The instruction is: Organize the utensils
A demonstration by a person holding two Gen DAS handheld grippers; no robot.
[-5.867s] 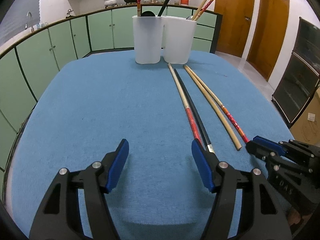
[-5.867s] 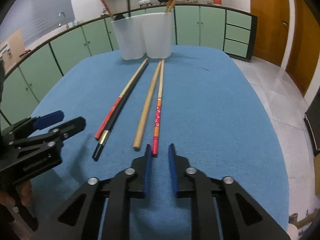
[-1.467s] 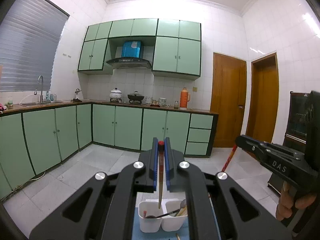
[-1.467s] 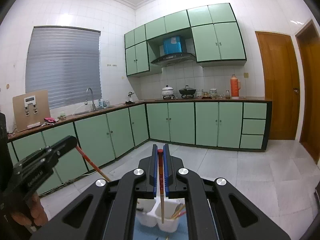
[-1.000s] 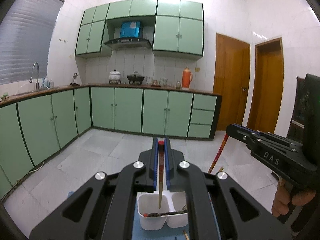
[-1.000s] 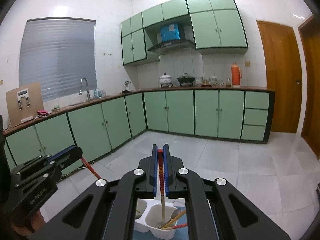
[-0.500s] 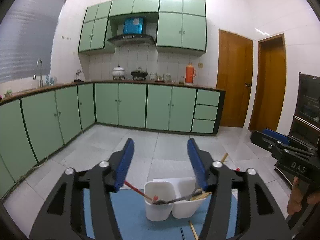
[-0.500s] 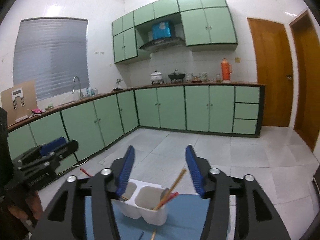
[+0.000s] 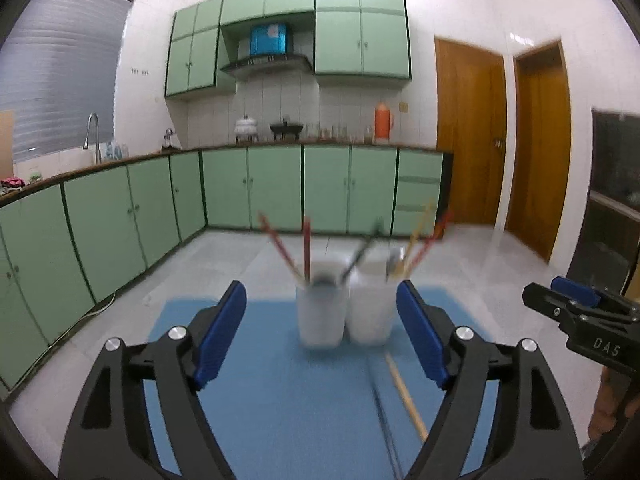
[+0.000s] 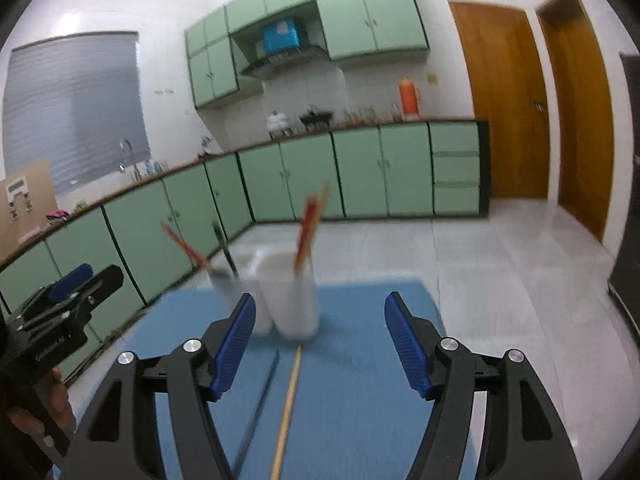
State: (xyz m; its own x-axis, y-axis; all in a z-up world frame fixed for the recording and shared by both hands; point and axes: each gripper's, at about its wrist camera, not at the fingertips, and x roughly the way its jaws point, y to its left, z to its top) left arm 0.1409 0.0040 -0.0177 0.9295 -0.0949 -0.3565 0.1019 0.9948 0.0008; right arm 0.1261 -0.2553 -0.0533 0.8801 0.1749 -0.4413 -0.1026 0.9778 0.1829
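Two white cups stand side by side at the far end of the blue table. The left cup (image 9: 320, 312) holds red chopsticks (image 9: 306, 250) and a dark ladle. The right cup (image 9: 370, 306) holds red and tan chopsticks (image 9: 418, 242). A tan chopstick (image 9: 406, 400) and a black one (image 9: 384, 420) lie on the cloth. My left gripper (image 9: 322, 338) is open and empty, above the table. My right gripper (image 10: 320, 346) is open and empty too; the cups (image 10: 294, 294) and the tan chopstick (image 10: 288, 400) show in its view. The frames are blurred.
The blue table (image 9: 280, 400) ends just behind the cups. Beyond lie a tiled floor, green base cabinets (image 9: 276, 188) and two wooden doors (image 9: 468, 132). The right gripper also shows at the right edge of the left wrist view (image 9: 580, 320).
Both grippers opened and let their red chopsticks drop into the cups. Both have since dropped lower and drawn back, so the cups look taller and more table shows.
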